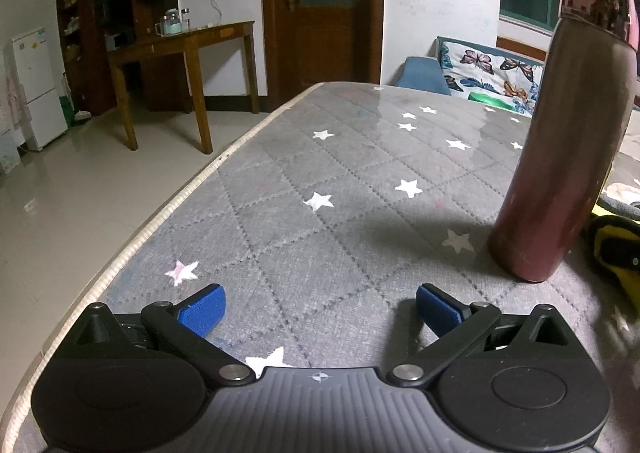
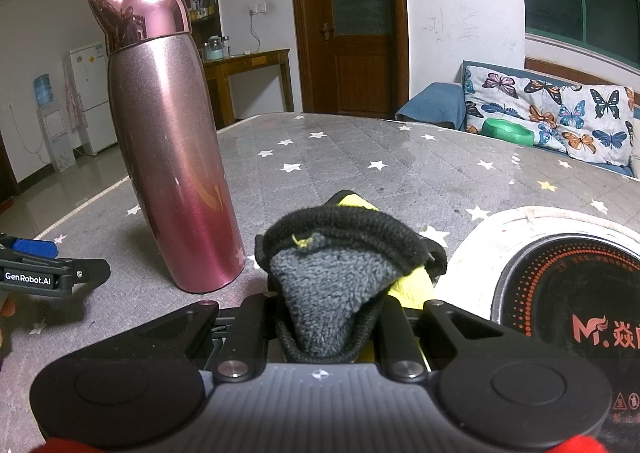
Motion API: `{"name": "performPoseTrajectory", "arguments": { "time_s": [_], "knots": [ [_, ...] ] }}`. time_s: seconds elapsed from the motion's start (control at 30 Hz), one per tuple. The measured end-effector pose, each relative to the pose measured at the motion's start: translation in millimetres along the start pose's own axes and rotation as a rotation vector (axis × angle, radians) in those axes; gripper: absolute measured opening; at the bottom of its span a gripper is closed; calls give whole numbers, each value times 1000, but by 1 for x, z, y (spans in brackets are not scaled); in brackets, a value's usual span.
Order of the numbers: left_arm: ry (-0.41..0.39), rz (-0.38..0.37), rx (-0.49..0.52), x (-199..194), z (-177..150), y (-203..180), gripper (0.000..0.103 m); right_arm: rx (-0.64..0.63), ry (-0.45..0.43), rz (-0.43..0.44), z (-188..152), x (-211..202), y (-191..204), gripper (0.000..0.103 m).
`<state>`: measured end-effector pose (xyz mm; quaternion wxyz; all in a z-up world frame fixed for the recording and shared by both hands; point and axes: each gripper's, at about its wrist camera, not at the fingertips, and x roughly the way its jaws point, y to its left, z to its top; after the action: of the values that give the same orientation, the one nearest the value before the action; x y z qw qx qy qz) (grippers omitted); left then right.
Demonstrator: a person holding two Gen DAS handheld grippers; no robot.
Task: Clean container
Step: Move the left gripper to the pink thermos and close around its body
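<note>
Left gripper (image 1: pixel 320 309) empty on the mat, right gripper (image 2: pixel 326 317) pinching a cloth, flask between them.

Left jaws spread wide, blue pads (image 1: pixel 204 309) apart with only the grey star-print table cover (image 1: pixel 320 173) between them. Pink metal flask (image 2: pixel 172 157) stands upright on the cover, ahead and right of the left gripper, left of the right one, touching neither; cat-ear shiny lid (image 2: pixel 140 15) is on. Right jaws closed on a bunched cloth (image 2: pixel 332 285), grey terry face with black edging and yellow backing, which hides the fingertips. Far right: round black induction hob (image 2: pixel 568 293) on the cover, just beside the cloth. Butterfly-print cushion (image 2: pixel 552 109) beyond the table's far edge.
</note>
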<state>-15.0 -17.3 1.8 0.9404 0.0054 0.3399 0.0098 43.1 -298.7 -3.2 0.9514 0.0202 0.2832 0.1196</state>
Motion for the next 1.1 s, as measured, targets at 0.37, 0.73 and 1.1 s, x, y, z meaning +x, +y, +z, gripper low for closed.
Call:
{"name": "performPoseTrajectory", "arguments": {
  "time_s": [0.37, 0.73, 1.1],
  "knots": [
    [5, 3, 5, 0, 1, -4, 103, 0, 0, 0, 0, 0, 1, 14],
    [-22, -118, 38, -21, 11, -22, 103, 0, 0, 0, 0, 0, 1, 14],
    [-73, -205, 42, -45, 36, -45, 103, -1, 0, -1, 0, 0, 0, 14]
  ]
}}
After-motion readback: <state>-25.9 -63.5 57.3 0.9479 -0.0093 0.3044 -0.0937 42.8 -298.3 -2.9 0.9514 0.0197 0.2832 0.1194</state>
